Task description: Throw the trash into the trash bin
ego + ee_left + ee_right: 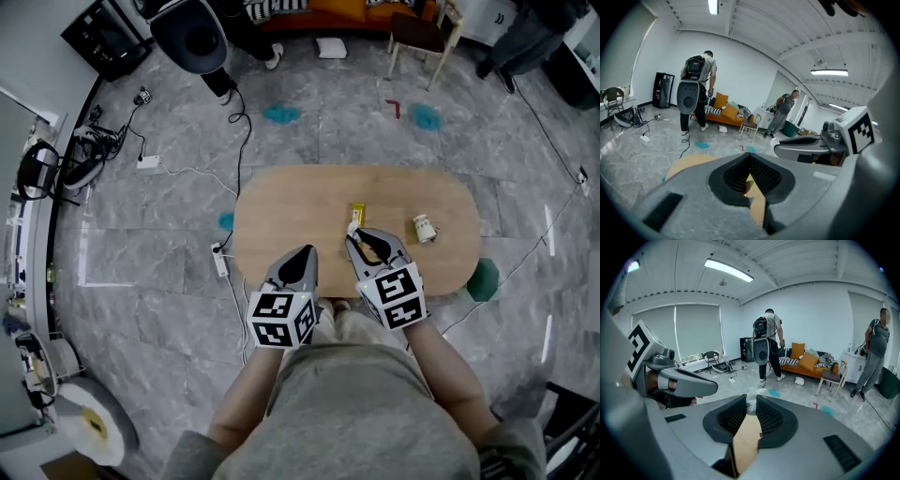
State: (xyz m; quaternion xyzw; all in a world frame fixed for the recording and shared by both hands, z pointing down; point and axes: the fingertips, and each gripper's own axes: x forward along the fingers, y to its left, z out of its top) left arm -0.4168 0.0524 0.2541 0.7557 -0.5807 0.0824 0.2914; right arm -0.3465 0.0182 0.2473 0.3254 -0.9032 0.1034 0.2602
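Observation:
My right gripper hangs over the middle of the oval wooden table, shut on a small white crumpled scrap that is pinched at its tips. Beside it, above the table's near edge, my left gripper has its jaws meeting at the tip with nothing between them. A yellow wrapper lies on the table just beyond the right gripper. A small white cup-like piece lies on its side further right.
A green bin-like object stands on the floor at the table's near right corner. A power strip and cables lie to the table's left. A person with a backpack unit, a wooden chair and another person are at the far side.

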